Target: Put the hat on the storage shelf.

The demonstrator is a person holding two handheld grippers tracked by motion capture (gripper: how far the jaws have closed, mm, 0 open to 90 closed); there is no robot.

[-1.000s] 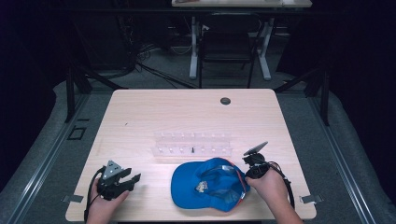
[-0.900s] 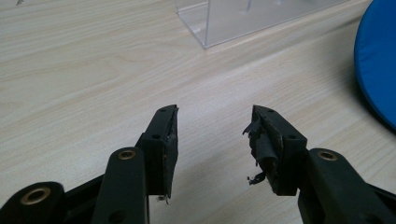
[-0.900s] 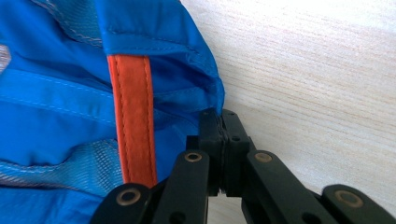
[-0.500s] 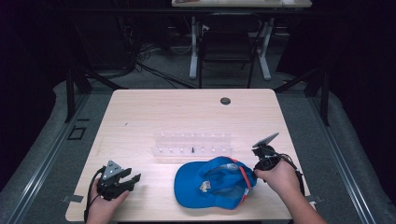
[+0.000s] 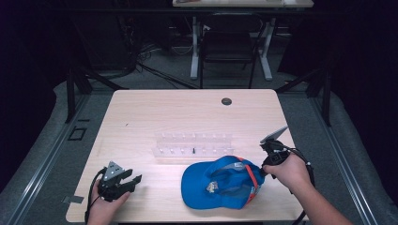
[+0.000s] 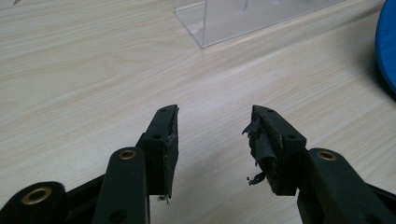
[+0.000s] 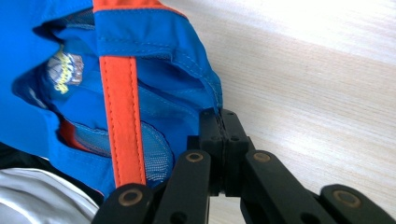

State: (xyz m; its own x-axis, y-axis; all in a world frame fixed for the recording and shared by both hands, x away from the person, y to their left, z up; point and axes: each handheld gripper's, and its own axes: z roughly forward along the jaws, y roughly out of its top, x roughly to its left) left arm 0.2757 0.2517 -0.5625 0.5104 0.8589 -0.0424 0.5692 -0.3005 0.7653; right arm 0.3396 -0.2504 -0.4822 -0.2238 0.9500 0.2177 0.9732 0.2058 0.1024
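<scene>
- Your right tongs [image 7: 223, 122] are pressed together on the rim of the blue cap [image 5: 220, 185], pinching the fabric edge just at their tips.
- In the right gripper view, the cap hangs to the left of the closed jaws, with an orange strap [image 7: 122, 112] running down across it and blue mesh lining beside that.
- A small printed patch [image 7: 64, 70] shows inside the cap, upper left in that view.
- From the high view, the cap lies near the front edge of the table [image 5: 155, 112], right of centre, inside facing up, its right edge lifted at your right tongs [image 5: 264, 169].
- Your right hand [image 5: 292, 172] sits just right of the cap, with the grey plate raised above it.
- Your left tongs [image 6: 212, 140] are spread, nothing between them, low over bare wood.
- From above, your left tongs [image 5: 136, 180] sit at the front left corner of the table, well apart from the cap.
- A clear plastic rack [image 5: 192, 145] stands behind the cap, mid-table; its corner [image 6: 205, 21] shows ahead of the left tongs.
- A sliver of the blue cap [image 6: 386, 42] shows at the right edge of the left gripper view.
- A dark round grommet [image 5: 226, 101] sits near the far edge.
</scene>
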